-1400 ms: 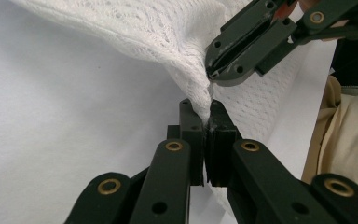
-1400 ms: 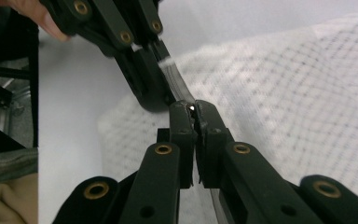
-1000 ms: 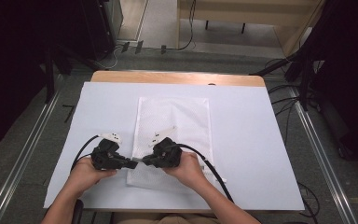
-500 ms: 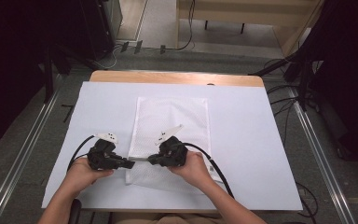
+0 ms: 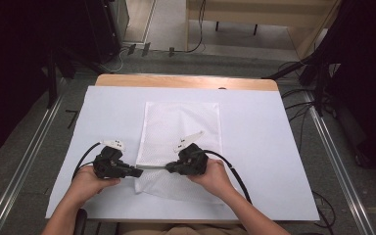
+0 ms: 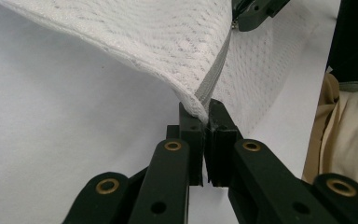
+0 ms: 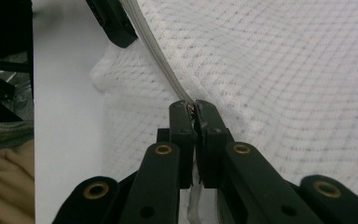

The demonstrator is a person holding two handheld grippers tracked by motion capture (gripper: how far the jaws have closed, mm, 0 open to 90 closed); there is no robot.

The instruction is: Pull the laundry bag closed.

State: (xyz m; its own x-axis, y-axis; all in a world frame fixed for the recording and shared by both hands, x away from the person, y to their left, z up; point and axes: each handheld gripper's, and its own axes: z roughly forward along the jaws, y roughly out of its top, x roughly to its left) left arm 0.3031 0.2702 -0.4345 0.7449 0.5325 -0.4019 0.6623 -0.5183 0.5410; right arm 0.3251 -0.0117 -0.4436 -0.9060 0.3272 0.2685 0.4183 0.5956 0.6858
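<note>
A person's forearms come in from the near edge of the desk [image 5: 274,147], which is covered with a white sheet, and each hand grips a black tool with its tongs pointing inward toward the other. The left hand [image 5: 85,182] lies low near the left near corner of a white mesh bag [image 5: 183,127], wrist roughly level, with its cable looping away to the left. The left tongs [image 5: 138,172] are clamped together on the bag's corner, right at the end of a grey zipper [image 6: 213,77]; in the left gripper view the mesh is pinched between the two black pads and lifts off the sheet in a soft fold. The right hand [image 5: 215,177] sits just right of the middle of the bag's near edge, knuckles up, its cable trailing back toward the right near side. The right tongs [image 5: 169,168] are closed tight on the zipper line; in the right gripper view a small dark piece, apparently the zipper's pull, sits between the pads, though it is too small to make out clearly. The two tools are near each other, tips apart, with a short stretch of zipper running between them. The bag lies flat in the middle of the desk, its long side running from near to far, its near edge raised slightly where it is held. No readable writing or brand shows on the bag, the tools or the sheet.
</note>
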